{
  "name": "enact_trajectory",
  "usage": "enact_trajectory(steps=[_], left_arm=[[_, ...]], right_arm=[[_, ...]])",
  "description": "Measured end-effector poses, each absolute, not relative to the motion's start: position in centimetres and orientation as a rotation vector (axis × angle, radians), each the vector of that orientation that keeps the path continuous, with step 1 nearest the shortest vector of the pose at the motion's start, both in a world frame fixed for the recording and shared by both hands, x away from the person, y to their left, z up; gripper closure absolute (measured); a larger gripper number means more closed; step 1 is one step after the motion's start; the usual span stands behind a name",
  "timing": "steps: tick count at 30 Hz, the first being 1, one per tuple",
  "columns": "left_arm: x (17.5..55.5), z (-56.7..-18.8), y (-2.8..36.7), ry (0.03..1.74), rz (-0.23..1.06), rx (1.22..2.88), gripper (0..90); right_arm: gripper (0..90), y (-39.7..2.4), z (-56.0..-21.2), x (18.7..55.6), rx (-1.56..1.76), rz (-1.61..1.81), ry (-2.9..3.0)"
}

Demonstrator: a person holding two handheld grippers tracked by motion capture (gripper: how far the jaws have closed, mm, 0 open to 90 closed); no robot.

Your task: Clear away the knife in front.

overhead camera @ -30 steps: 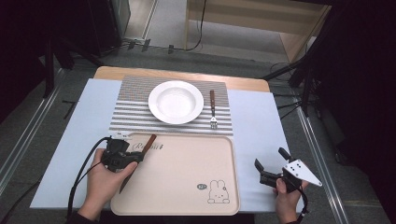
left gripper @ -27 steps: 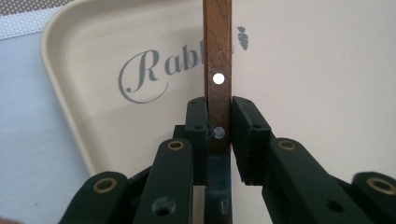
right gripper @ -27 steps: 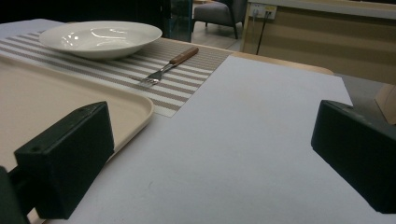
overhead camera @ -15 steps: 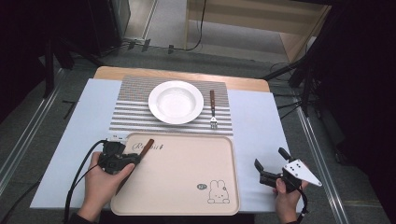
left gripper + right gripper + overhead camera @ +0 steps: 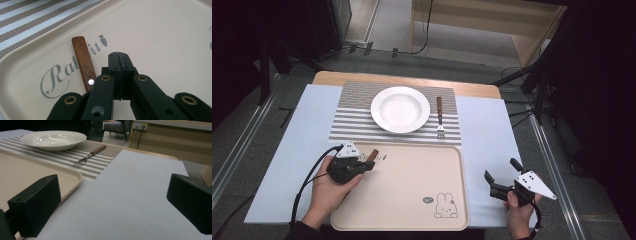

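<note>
L gripper clenched empty, just beside wood-handled utensil at tray's 10 o'clock, prob. lining up a grab; R gripper released, idle at 4.

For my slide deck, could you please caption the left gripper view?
Left gripper, fingers shut, over a beige tray beside a wooden handle.
</note>
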State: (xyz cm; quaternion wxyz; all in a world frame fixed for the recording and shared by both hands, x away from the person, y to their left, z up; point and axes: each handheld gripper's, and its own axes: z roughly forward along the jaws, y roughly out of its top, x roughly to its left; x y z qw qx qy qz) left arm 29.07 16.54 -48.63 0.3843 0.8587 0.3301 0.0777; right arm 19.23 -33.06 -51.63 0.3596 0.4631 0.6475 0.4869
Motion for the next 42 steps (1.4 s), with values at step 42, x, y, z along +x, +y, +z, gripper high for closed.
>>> enact_trajectory(steps=[42], left_arm=[[29.0, -49.4, 22.6, 0.851, 0.168, 2.086, 80.3]], right_arm=[[0.0, -32.9, -51.7, 19.3, 1.183, 1.237, 1.681]])
